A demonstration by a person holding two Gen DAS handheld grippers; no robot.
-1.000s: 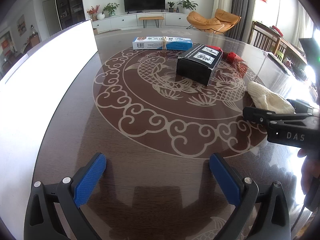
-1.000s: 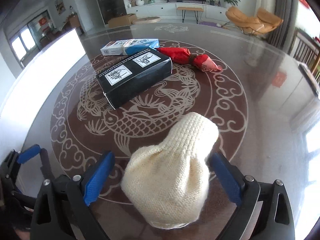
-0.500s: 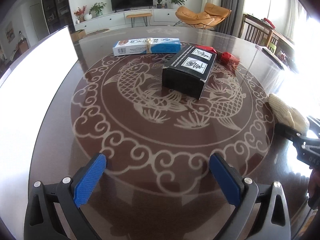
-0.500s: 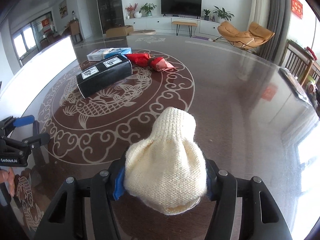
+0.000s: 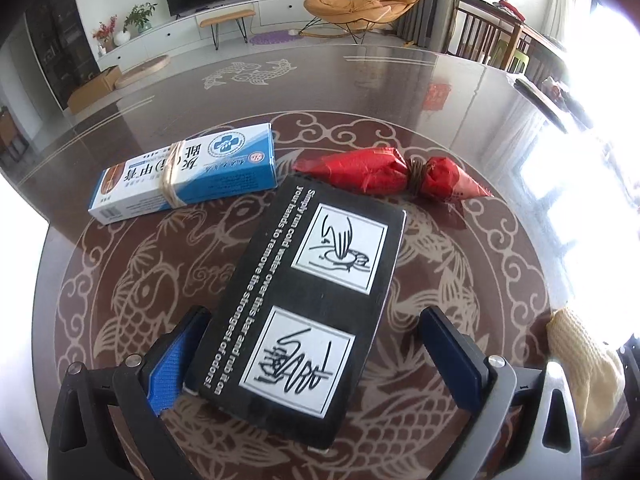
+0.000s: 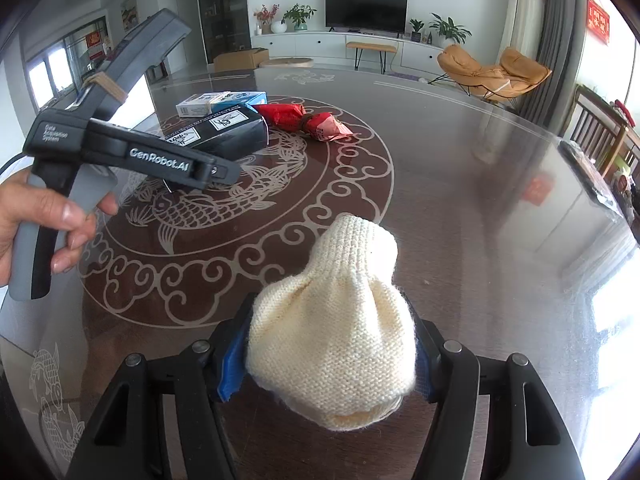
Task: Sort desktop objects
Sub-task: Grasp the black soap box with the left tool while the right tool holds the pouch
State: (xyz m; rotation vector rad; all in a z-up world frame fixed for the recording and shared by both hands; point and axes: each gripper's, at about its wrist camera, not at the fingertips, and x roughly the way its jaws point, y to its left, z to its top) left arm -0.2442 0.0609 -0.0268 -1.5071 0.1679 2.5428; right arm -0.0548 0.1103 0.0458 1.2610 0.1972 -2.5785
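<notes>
Pinching the cream knit pouch (image 6: pixel 332 340) in the right tongs (image 6: pixel 328 360), which have just been closing around it. Pressing both pads into the wool from either side so that the soft bundle bulges out above and in front of them. Probably squeezing at its widest part to keep the loose knit from slipping. Holding it low over the bare outer part of the table (image 5: pixel 400 92), to the right of the fish pattern; not possible to tell whether lifting clear or resting.

Straddling the black box (image 5: pixel 316 304) with the left tongs (image 5: pixel 314 344), jaws standing wide and not gripping: left pad just beside the box's long edge, right pad apart from it. Apparently lining up along the narrow width for the next pick. Leaving the blue-and-white carton (image 5: pixel 188 176) and the red wrapped bundle (image 5: pixel 384 172) lying behind the box.

Tilting both tongs steeply downward. Wrapping a hand (image 6: pixel 36 220) around the left grey handle, fingers curling on the trigger.
</notes>
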